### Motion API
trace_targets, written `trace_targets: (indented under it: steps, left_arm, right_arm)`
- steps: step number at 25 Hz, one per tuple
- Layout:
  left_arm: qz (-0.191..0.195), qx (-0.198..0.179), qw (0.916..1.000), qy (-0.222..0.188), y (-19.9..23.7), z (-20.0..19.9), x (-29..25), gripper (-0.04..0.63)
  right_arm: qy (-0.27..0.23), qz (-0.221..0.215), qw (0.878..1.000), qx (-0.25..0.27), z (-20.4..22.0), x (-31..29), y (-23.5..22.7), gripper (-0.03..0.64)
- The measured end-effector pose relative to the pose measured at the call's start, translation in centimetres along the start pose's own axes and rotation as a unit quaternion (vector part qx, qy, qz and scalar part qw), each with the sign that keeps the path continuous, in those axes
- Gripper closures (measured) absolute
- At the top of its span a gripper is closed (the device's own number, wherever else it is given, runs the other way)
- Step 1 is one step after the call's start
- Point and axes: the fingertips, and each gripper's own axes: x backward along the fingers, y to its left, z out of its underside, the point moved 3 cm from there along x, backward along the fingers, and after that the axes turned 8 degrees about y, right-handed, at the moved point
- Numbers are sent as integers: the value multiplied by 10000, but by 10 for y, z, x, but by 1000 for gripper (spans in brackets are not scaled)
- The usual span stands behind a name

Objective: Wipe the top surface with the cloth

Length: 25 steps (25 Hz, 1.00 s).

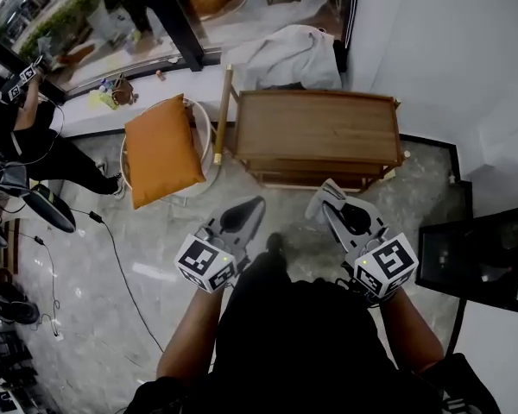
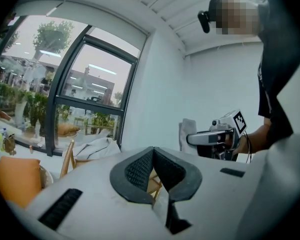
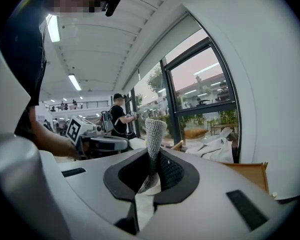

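Observation:
A low wooden table (image 1: 315, 126) with a slatted top stands on the marble floor ahead of me, and its edge (image 3: 250, 173) shows at the right of the right gripper view. My right gripper (image 1: 327, 190) is shut on a grey cloth (image 3: 154, 133), which sticks up between its pads and hangs beside its tips (image 1: 316, 207). It hovers just short of the table's near edge. My left gripper (image 1: 257, 203) is level with it to the left, jaws together with nothing in them. In the left gripper view the right gripper (image 2: 196, 139) and its cloth (image 2: 188, 130) appear.
An orange cushion (image 1: 160, 152) lies on a round white chair left of the table. A crumpled white sheet (image 1: 289, 54) sits behind the table by the window. A person (image 1: 26, 141) stands at far left with cables (image 1: 112, 248) on the floor. A dark cabinet (image 1: 483, 257) is at right.

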Motion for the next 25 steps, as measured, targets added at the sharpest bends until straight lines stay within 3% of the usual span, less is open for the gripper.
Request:
trace_targets:
  steps: [7,15,25]
  left_arm:
    - [146,-65,9999,50,74,-13,-14,584]
    - [450,-20,9989,123,142,-28,-20,584]
    - [656,250,9975,110,171,-41,-59,584]
  right_arm:
    - [389,148,9990,173,-22,-74,-8,580]
    - [615,376,9974,-89,-45,-146,-17,580]
    - [812,384,9957,-234,-56,-189,-58,580]
